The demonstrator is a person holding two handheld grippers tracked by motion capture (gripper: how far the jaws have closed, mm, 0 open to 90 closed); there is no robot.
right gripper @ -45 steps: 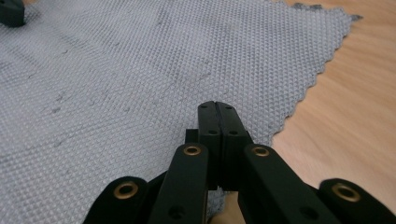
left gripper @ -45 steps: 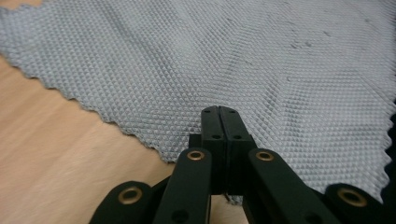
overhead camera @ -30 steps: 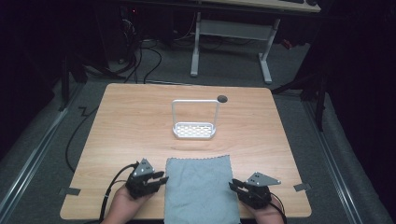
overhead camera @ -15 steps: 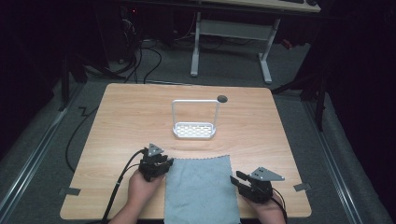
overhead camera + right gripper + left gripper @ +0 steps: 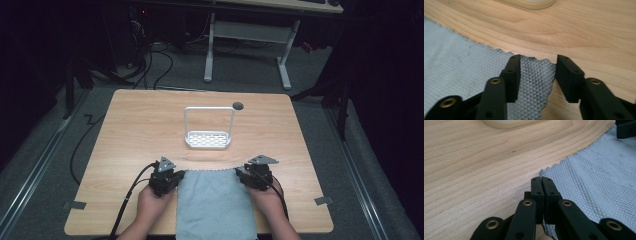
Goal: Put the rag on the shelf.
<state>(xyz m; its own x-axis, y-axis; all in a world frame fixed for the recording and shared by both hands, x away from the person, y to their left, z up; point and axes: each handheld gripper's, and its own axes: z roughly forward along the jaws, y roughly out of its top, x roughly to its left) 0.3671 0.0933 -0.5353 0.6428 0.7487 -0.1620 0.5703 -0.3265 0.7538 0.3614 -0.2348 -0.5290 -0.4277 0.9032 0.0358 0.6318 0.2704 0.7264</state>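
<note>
Lying flat at the table's (image 5: 130, 125) near edge, the cloth (image 5: 212, 205) has a gripper at each far corner. The left gripper (image 5: 541, 180) has its jaws pressed together at the cloth's corner edge; whether they pinch any fabric I cannot tell. The right gripper (image 5: 537, 67) has its jaws apart, straddling the other corner. If the left holds nothing, lifting would raise one corner alone and drag the cloth askew. The rack (image 5: 209, 131) stands well beyond, clear of both.
</note>
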